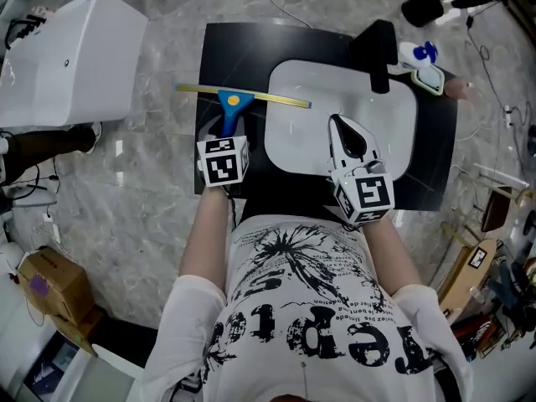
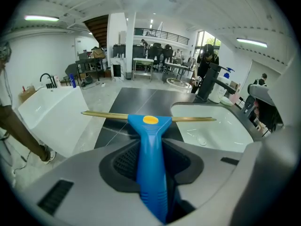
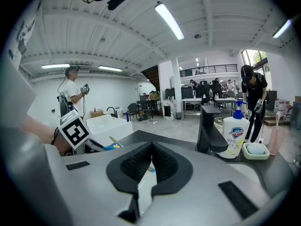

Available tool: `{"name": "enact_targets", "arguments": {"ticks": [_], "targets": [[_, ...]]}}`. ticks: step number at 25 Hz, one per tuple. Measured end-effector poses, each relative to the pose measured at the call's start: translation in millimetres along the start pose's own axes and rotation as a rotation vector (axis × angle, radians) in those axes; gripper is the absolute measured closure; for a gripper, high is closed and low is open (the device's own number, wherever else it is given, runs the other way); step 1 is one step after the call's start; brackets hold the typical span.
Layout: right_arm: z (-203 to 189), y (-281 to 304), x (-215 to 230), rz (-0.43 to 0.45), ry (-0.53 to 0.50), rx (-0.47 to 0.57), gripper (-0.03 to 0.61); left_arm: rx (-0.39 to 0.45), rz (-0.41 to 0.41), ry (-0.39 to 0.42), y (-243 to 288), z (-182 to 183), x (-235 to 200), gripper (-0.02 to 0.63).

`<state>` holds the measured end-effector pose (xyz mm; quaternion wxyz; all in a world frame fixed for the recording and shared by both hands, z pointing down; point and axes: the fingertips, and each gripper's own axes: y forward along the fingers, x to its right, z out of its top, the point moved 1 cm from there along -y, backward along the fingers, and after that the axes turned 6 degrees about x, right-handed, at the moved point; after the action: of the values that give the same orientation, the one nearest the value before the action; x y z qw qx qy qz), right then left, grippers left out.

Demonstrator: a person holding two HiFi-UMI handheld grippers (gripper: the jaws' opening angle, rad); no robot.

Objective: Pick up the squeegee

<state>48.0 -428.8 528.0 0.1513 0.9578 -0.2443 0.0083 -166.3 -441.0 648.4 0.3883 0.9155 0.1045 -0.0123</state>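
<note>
By the soap bottle (image 3: 235,134) marked "999", right claw (image 3: 150,157) closed; left claw (image 2: 151,149) grips squeegee (image 2: 149,125).

Black counter (image 1: 226,48), sink (image 1: 280,145), squeegee (image 1: 235,100), soap bottle (image 1: 416,54)
</note>
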Motion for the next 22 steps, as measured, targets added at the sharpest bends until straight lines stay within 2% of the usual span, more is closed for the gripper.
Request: {"name": "enact_targets", "arguments": {"ticks": [10, 15, 22], "targets": [[33, -52, -6, -0.018, -0.018, 0.095, 0.563, 0.178, -0.032, 0.019, -72, 38, 30, 0.474], [62, -84, -8, -0.026, -0.043, 0.167, 0.563, 0.303, -0.034, 0.069, -124, 70, 54, 0.474], [107, -116, -9, -0.034, -0.075, 0.276, 0.564, 0.5, 0.006, 0.141, -194, 123, 76, 0.474]]}}
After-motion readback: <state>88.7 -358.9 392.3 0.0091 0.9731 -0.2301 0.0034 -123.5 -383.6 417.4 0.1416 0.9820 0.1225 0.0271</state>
